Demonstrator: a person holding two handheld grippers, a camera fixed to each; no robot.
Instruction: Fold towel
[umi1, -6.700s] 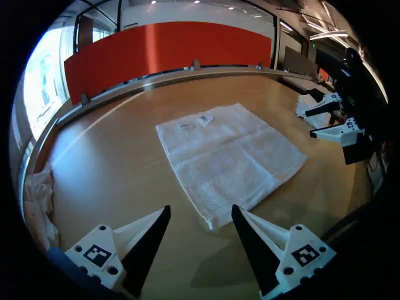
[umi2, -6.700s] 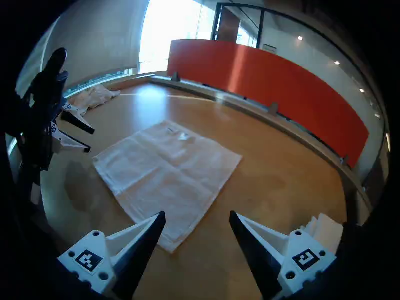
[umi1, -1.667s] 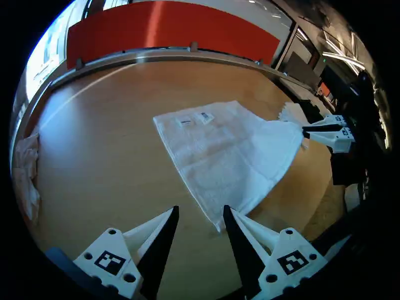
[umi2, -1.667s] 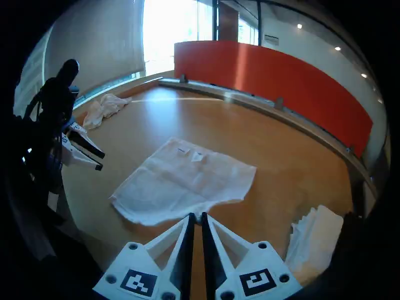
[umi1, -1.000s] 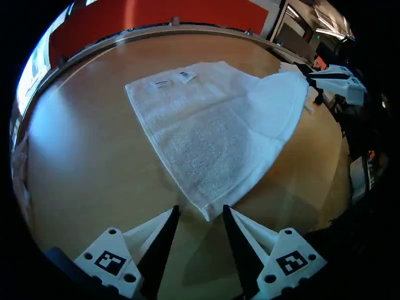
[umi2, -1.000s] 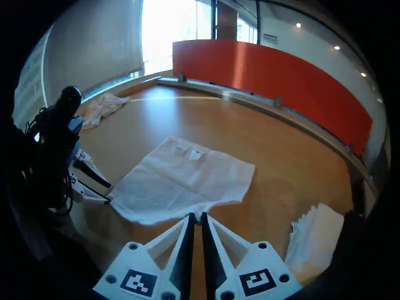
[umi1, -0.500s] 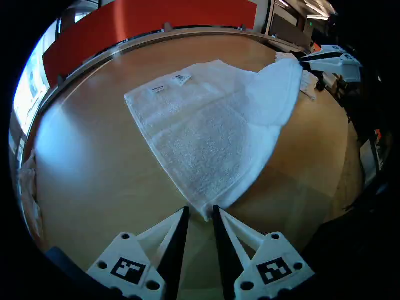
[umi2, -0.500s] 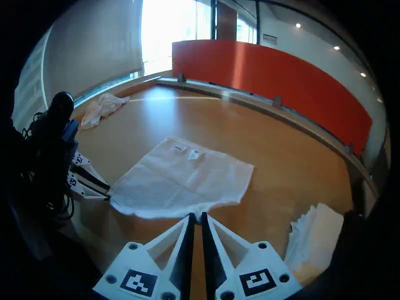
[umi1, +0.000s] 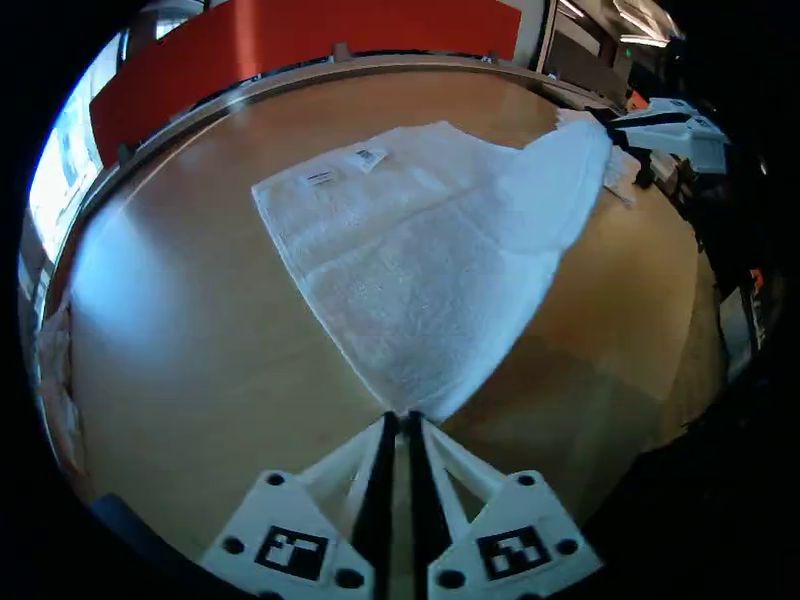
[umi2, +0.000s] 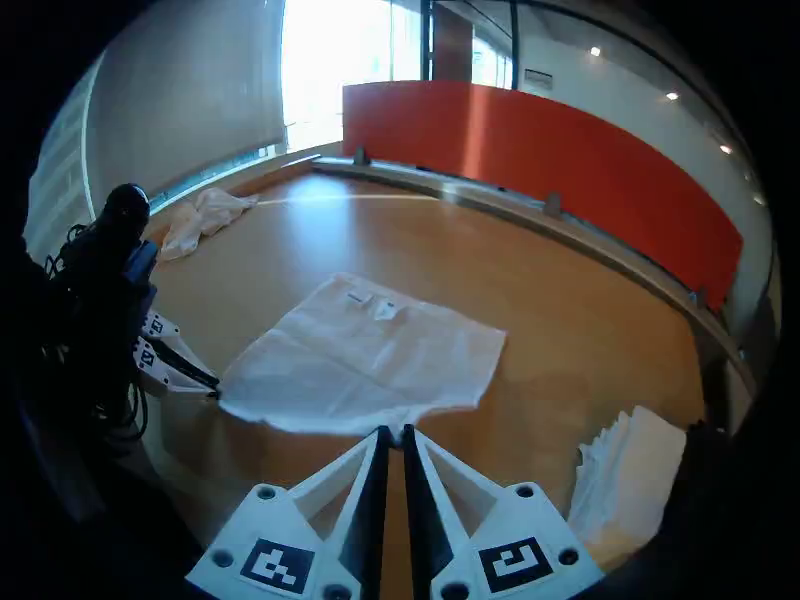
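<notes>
A white towel lies spread on the wooden table, with two small labels near its far edge. My left gripper is shut on the towel's nearest corner. In the right gripper view the same towel sags between two pinched corners. My right gripper is shut on its near corner and holds it a little above the table. The right gripper shows at the upper right of the left gripper view, the towel rising to it. The left gripper shows at the towel's left corner.
A stack of folded white towels sits at the table's right edge. A crumpled cloth lies at the far left by the window. A red partition runs along the table's far side. A person's dark arm holds the left gripper.
My left gripper moved in to the towel's near corner and shut on it. The right gripper stays shut on its corner, raised and almost still.
</notes>
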